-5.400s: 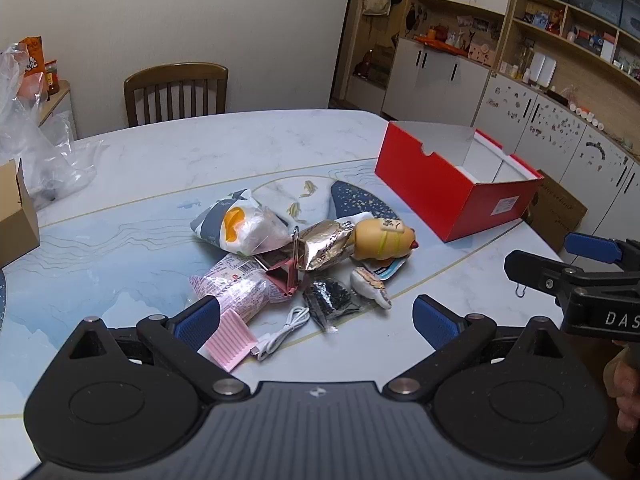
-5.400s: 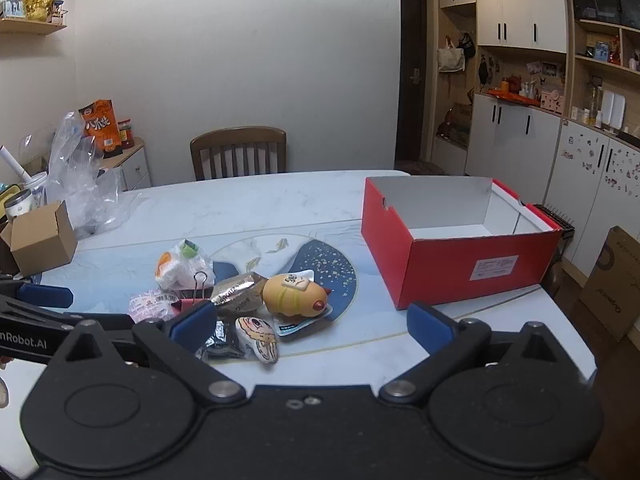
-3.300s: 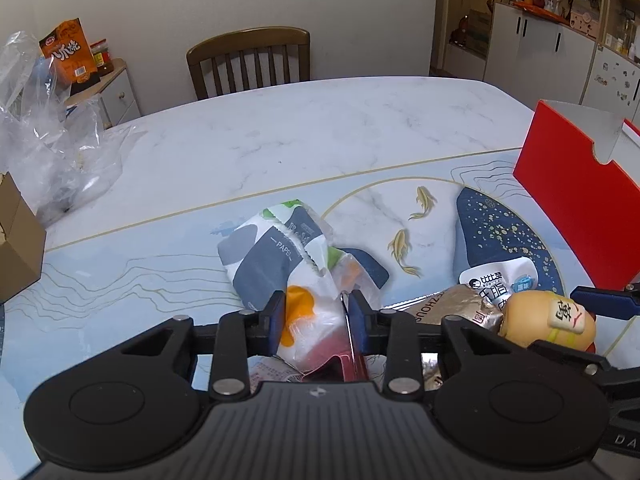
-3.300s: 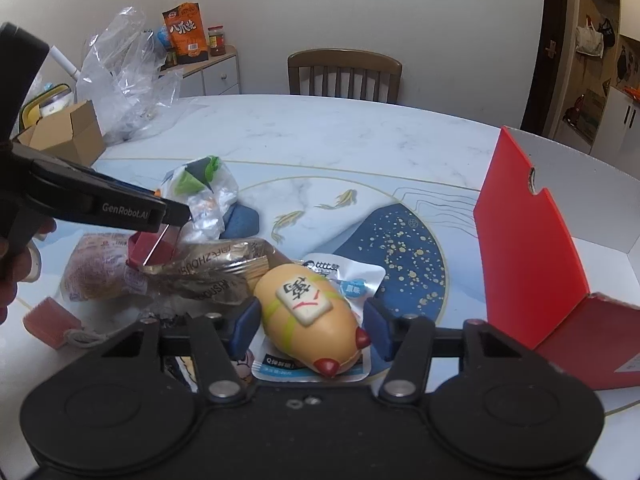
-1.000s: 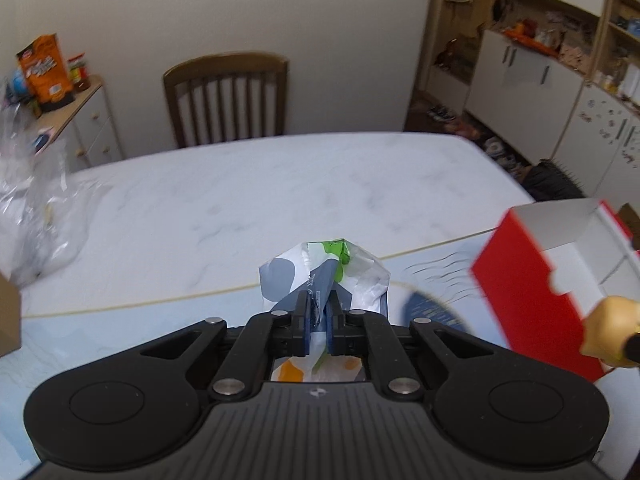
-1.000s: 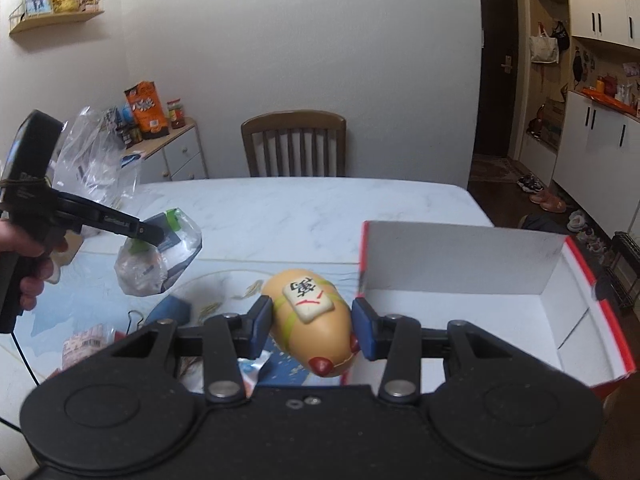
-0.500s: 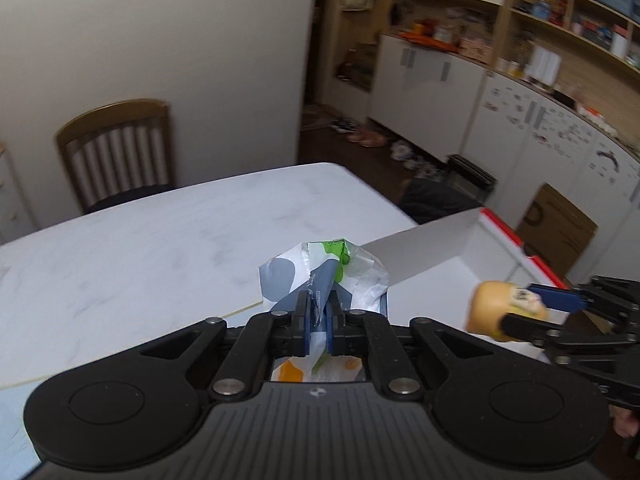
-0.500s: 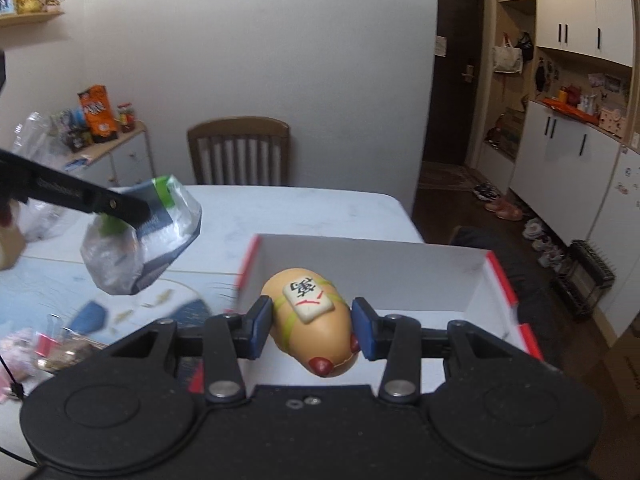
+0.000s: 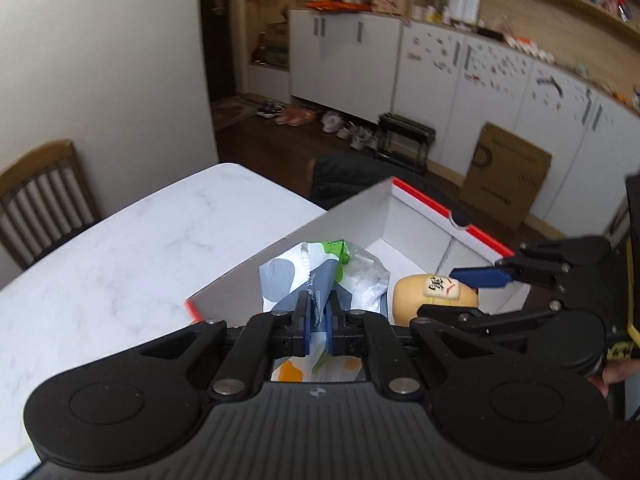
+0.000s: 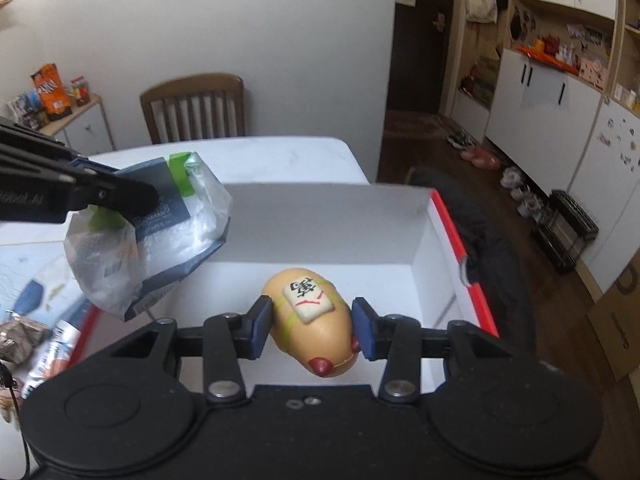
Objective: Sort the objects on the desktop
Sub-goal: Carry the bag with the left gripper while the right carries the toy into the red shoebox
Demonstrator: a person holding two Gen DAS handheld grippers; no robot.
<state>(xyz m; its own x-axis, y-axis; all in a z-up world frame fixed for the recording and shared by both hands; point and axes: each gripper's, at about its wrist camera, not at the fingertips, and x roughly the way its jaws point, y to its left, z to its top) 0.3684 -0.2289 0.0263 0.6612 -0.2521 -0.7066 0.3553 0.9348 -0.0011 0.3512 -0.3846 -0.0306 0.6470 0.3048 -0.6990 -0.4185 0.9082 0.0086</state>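
Observation:
My left gripper (image 9: 317, 320) is shut on a crinkled white, grey and green snack bag (image 9: 320, 272), held in the air over the left end of the red box (image 9: 424, 224). The bag also shows in the right wrist view (image 10: 160, 240). My right gripper (image 10: 313, 326) has its pads wider than the yellow egg-shaped toy (image 10: 310, 322) with a mahjong tile on top; a gap shows at the right pad. The toy sits tilted over the white inside of the red box (image 10: 452, 240). It also shows in the left wrist view (image 9: 436, 294).
Loose packets (image 10: 36, 340) lie on the marble table (image 9: 120, 248) left of the box. A wooden chair (image 10: 192, 108) stands at the far side. A dark stool (image 10: 492, 240) and cabinets lie beyond the table's right edge.
Both grippers have moved right over the box. The right jaws have widened around the toy, which now tilts down between them. The left still grips the bag.

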